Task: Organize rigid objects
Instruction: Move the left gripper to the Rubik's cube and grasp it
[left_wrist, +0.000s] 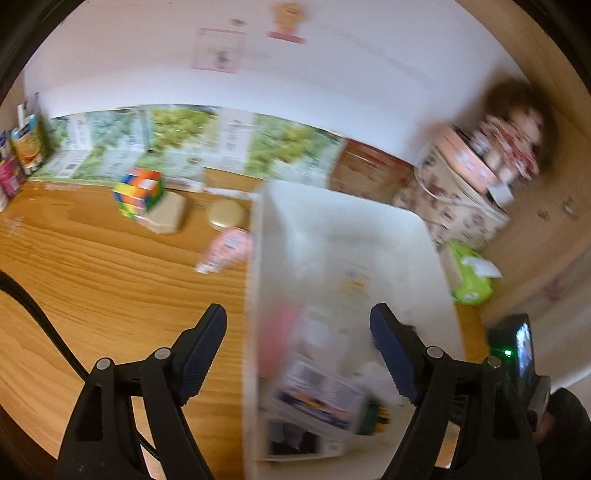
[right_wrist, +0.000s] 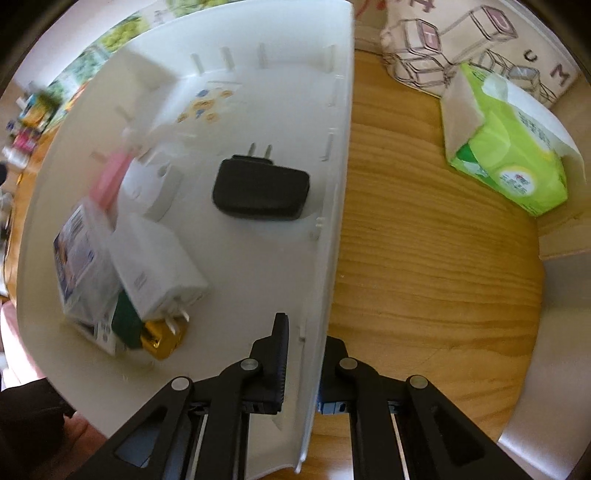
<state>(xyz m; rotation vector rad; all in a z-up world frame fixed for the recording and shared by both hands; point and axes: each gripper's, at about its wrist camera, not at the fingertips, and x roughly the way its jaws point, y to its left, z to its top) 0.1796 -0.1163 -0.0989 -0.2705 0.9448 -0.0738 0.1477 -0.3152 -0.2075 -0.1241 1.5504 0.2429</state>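
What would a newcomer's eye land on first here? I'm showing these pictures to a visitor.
The white bin fills the right wrist view, its wall clamped by the right hand-held gripper, with a black plug adapter lying inside. On the wooden table left of the bin, a bright puzzle cube stands out.

Very little writing is coming through clearly. In the right wrist view, the box (right_wrist: 480, 48) standing at the table's far edge is showing drawn cubes with single letters, among them what looks like a U, a C and an M, seen turned around. The green tissue pack (right_wrist: 517, 147) near it is carrying printed characters and a round emblem, too small to read. Labels on the packets inside the white bin (right_wrist: 332, 184) are blurring beyond reading.
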